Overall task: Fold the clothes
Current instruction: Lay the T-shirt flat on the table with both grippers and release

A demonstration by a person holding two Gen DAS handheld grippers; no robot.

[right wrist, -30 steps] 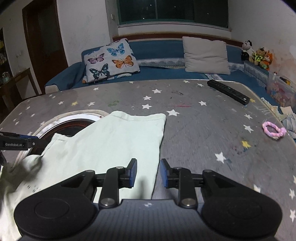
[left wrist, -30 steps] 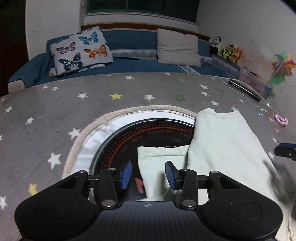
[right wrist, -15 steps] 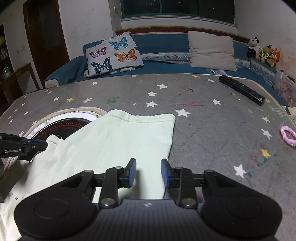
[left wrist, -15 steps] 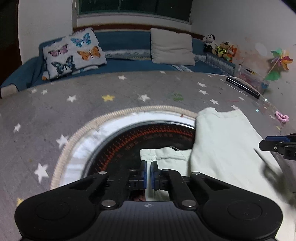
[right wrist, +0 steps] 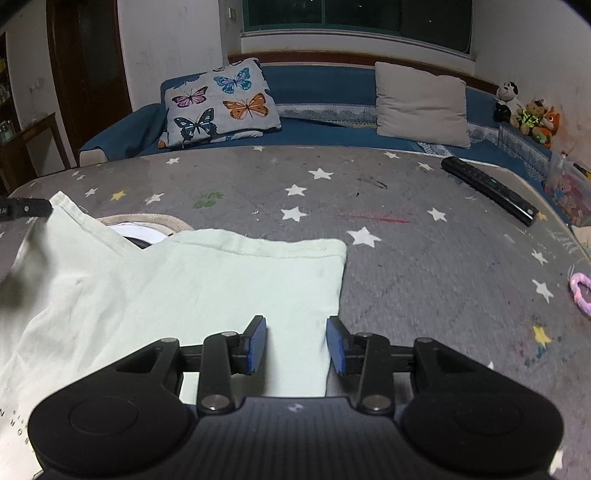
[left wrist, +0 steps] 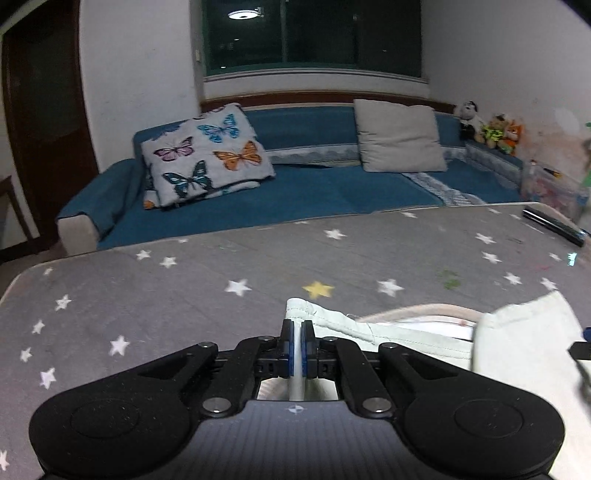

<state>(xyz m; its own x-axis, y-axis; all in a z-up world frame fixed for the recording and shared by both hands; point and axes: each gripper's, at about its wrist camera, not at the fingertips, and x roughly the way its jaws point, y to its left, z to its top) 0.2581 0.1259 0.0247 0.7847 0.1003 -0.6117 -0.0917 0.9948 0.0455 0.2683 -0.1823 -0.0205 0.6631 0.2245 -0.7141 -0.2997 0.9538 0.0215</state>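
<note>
Left tongs (left wrist: 296,341), lower centre of frame: clamped tight on raised corner of pale green garment (left wrist: 524,354). Right tongs (right wrist: 296,345): partly open, straddling garment's right edge, pads clear of cloth. Garment spread on star-patterned surface (right wrist: 424,258), lower left.

A blue sofa (right wrist: 325,88) is running along the white back wall (right wrist: 177,40), right under a dark window (right wrist: 354,14) that is showing night outside. In the left wrist view a ceiling lamp (left wrist: 242,14) is reflecting in the glass above the sofa. A butterfly cushion (right wrist: 218,101) is leaning at the sofa's left end and a plain grey pillow (right wrist: 421,103) is sitting toward its right. Soft toys (right wrist: 528,114) are crowding the sofa's right corner. A dark wooden door (right wrist: 88,66) is standing left of the sofa.
</note>
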